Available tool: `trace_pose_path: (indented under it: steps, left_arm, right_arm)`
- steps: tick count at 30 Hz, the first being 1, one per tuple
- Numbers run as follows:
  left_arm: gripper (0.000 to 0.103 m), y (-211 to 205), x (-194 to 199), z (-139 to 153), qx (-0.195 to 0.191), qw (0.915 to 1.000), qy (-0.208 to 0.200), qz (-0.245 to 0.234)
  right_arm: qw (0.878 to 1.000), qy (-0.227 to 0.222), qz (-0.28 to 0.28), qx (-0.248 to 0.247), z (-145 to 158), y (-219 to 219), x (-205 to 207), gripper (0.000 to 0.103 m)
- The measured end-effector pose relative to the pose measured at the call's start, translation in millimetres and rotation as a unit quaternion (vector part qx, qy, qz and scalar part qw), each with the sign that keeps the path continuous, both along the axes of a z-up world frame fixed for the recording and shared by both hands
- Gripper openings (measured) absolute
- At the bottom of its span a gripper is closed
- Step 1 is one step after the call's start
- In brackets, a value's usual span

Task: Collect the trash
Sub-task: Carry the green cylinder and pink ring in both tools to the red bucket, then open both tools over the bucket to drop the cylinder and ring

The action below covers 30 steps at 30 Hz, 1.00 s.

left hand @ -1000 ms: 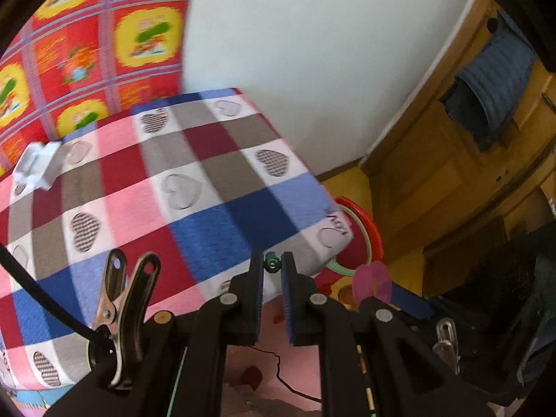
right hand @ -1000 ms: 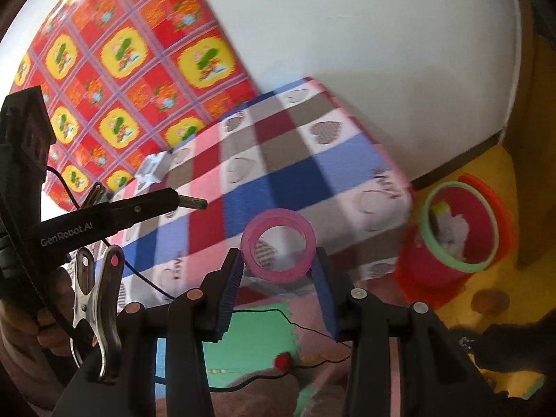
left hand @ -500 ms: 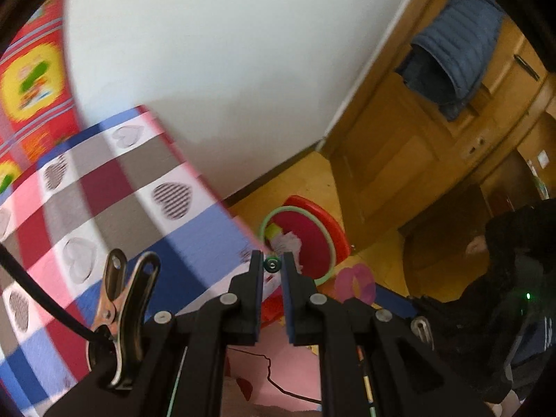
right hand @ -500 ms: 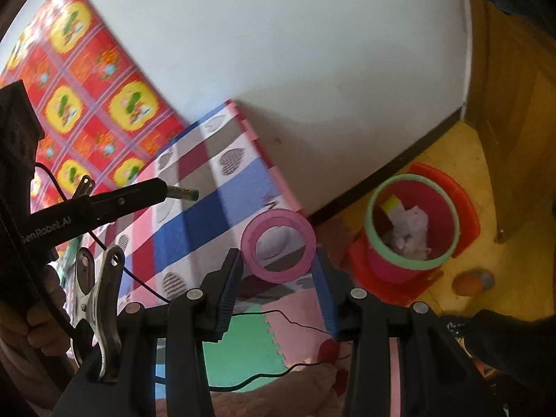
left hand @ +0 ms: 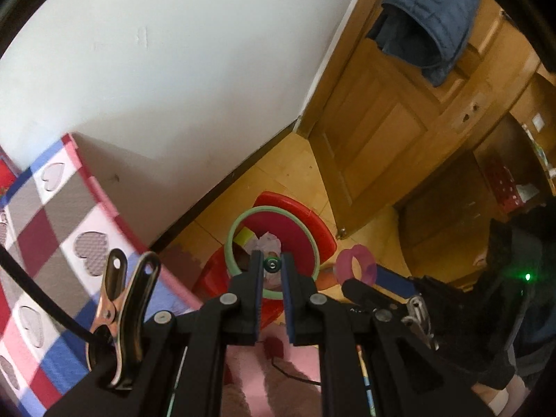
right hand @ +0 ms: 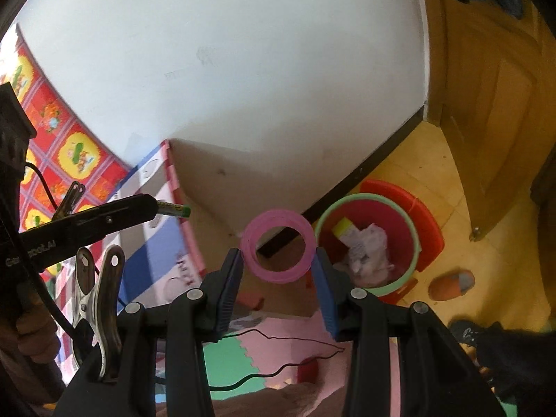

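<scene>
My left gripper [left hand: 271, 264] is shut on a thin green-tipped marker [left hand: 271, 264], seen end-on; from the right wrist view the marker [right hand: 173, 209] sticks out of that gripper at the left. My right gripper [right hand: 278, 257] is shut on a pink tape ring [right hand: 278, 251], which also shows in the left wrist view [left hand: 356, 267]. A red bin with a green rim [right hand: 368, 243] stands on the floor by the wall, holding crumpled paper and a yellow item. In the left wrist view the bin [left hand: 295, 224] lies just beyond and below the left fingertips.
A table with a checked heart-pattern cloth [left hand: 52, 243] stands at the left against the white wall. A wooden door [left hand: 399, 132] with a blue jacket [left hand: 427, 17] is at the right. A slipper [right hand: 451, 283] lies on the yellow floor. Foam mats [right hand: 243, 354] and a cable lie below.
Both grippers have swung right, away from the table toward the bin. The bin has come nearer to the middle of both views. Both grips are unchanged.
</scene>
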<state>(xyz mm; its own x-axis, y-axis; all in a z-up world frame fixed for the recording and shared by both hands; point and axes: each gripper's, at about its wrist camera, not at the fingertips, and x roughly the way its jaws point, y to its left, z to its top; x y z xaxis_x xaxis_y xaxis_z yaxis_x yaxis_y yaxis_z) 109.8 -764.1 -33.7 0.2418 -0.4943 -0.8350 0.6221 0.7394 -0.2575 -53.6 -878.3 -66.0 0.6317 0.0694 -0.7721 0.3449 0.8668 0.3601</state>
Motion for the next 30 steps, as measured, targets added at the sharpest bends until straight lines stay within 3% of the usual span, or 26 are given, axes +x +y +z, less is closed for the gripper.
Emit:
trace_pose_path:
  steps: [10,15,23,30]
  left_arm:
    - [0.010,-71,9,-62,0.022,0.9984,0.031,0.042]
    - [0.010,-98,18,-110,0.036,0.9951,0.066,0.064]
    - [0.010,-132,31,-171,0.051,0.9926,0.084,0.072]
    - [0.010,-149,44,-244,0.088,0.9873,0.114,0.068]
  right_arm:
    - [0.998,0.035,0.048,0.010,-45,-61,20,0.042]
    - [0.996,0.055,0.065,0.025,-87,-91,33,0.042]
    - [0.994,0.080,0.069,0.039,-146,-125,46,0.042]
    - [0.988,0.118,0.084,0.044,-202,-143,54,0.042]
